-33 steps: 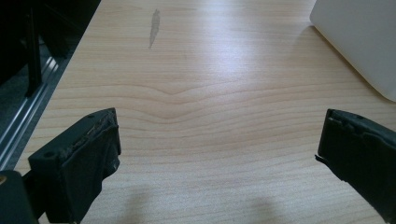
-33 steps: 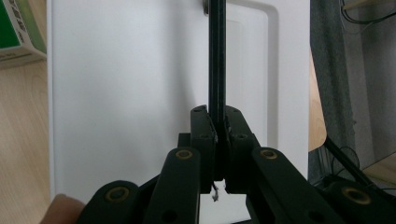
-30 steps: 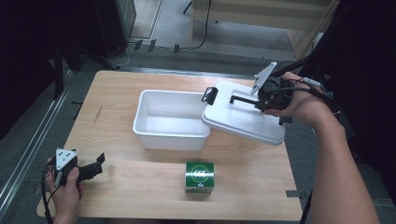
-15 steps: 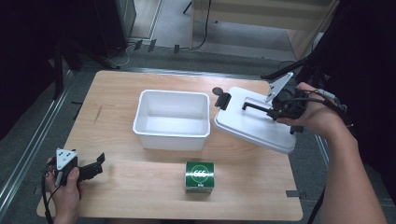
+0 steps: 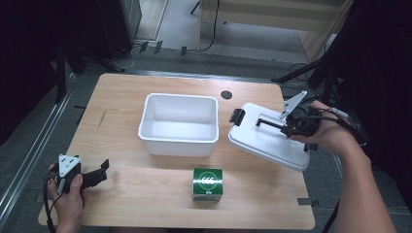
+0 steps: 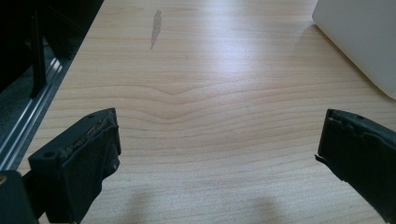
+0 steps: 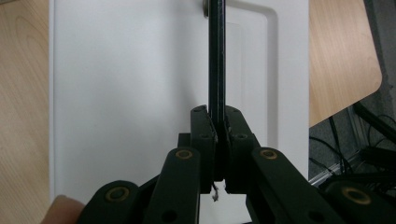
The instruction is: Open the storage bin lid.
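Note:
A white lid (image 5: 265, 138) with a thin black handle (image 5: 269, 124) hangs tilted over the right side of the table, beside an open white bin (image 5: 178, 104). My right gripper (image 5: 286, 127) is shut on that handle. In the right gripper view the jaws (image 7: 218, 135) pinch the handle bar (image 7: 216, 56) above the lid's top (image 7: 130, 70). I cannot tell whether the lid touches the table. My left gripper (image 5: 99, 170) rests at the front left, open, nothing between its jaws (image 6: 217, 154). The bin's wall (image 6: 364, 37) shows at the far right of that view.
A green box (image 5: 207, 183) stands near the front edge, in front of the bin. A small black disc (image 5: 225, 94) lies behind the bin's right corner. The wooden table (image 5: 121, 97) has rounded corners; the lid's right end reaches past its right edge.
My right gripper has carried the lid rightward and down, from over the bin's right rim to the table's right side. The left gripper has stayed put.

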`<state>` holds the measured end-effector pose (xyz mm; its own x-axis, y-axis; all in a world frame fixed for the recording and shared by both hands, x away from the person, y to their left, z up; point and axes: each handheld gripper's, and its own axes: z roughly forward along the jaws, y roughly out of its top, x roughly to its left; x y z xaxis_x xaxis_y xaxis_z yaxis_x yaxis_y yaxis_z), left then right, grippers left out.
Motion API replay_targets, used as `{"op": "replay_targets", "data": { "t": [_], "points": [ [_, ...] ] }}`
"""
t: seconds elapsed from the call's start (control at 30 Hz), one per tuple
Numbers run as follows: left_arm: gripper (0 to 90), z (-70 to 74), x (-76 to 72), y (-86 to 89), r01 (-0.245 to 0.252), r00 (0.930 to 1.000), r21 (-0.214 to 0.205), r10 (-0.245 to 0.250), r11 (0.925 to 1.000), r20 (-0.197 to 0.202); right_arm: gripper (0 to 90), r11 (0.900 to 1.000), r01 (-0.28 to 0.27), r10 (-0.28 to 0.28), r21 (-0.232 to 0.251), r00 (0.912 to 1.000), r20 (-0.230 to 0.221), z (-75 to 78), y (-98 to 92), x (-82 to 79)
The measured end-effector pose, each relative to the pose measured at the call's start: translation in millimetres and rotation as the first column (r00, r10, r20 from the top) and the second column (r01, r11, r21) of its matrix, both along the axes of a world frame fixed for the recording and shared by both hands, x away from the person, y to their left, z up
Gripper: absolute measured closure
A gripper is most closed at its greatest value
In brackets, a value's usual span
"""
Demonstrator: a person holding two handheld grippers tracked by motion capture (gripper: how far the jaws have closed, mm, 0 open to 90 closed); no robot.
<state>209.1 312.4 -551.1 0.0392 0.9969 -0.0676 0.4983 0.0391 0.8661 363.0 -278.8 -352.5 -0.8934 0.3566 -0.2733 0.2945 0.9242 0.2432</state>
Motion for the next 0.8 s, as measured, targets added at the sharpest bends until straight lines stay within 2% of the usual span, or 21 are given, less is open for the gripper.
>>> {"op": "replay_targets", "data": {
  "t": [0.57, 0.8],
  "points": [
    [0.0, 0.0, -0.2, 0.1, -0.002, 1.0, 0.001, 0.002, 1.0, 0.001, 85.3, 0.9997, 0.024, -0.024, 0.0, 0.9995, -0.021, -34.6, -3.3, -2.8],
    [0.0, 0.0, -0.2, 0.3, -0.001, 1.0, 0.0, 0.001, 1.0, 0.0, 85.3, 0.9992, 0.032, -0.032, 0.025, 0.9992, -0.023, -48.9, -7.1, -5.1]
  ]
}}
